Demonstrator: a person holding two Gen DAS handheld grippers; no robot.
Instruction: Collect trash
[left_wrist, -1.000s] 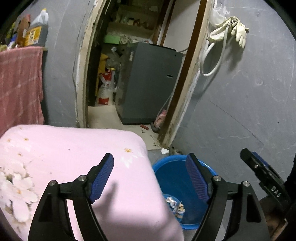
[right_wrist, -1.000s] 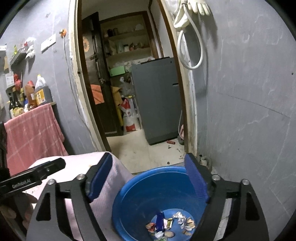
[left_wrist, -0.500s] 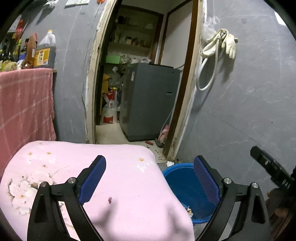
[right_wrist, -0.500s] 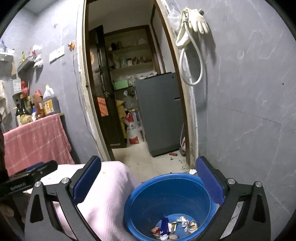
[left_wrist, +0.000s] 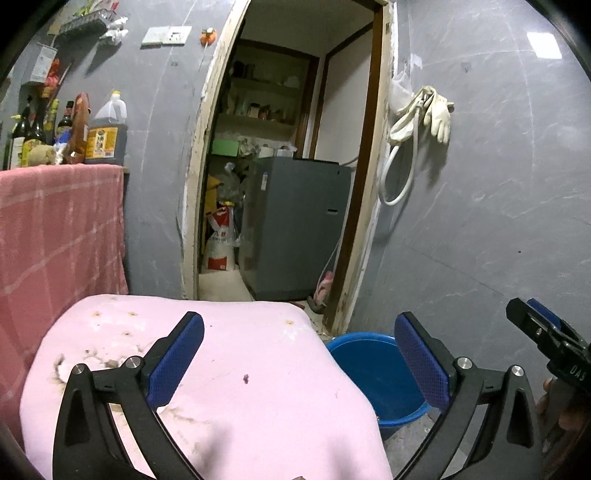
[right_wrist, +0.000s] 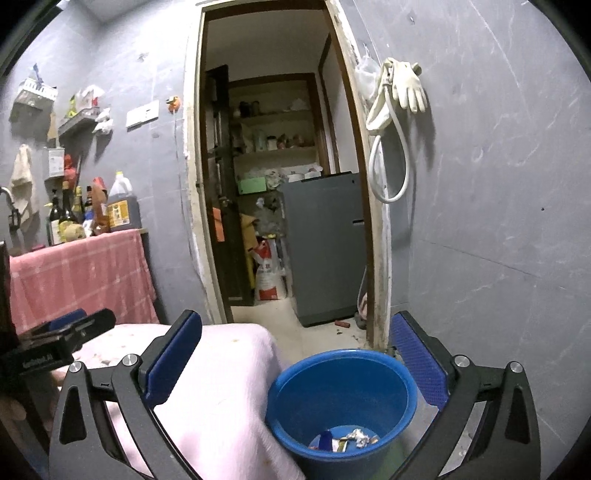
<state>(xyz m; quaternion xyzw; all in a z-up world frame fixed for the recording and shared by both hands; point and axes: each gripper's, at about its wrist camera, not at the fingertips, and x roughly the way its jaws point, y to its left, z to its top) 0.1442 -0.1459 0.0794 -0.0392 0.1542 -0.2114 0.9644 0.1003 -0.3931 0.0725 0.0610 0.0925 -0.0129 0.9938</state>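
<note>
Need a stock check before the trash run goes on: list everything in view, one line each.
bucket: one, blue, on the floor beside the pink cloth.
trash: several scraps, mixed colours, at the bucket's bottom.
pink cloth: one, stained, covering the near surface.
red checked cloth: one, draped left.
bottles: several, dark and amber, above the checked cloth.
grey appliance: one, inside the doorway.
sack: one, white and red, left of the appliance.
glove: pale, hung on the wall.
hose: one, white, looped below the glove.
left tongs: black with blue pads, open, empty.
right tongs: same, open, empty.
</note>
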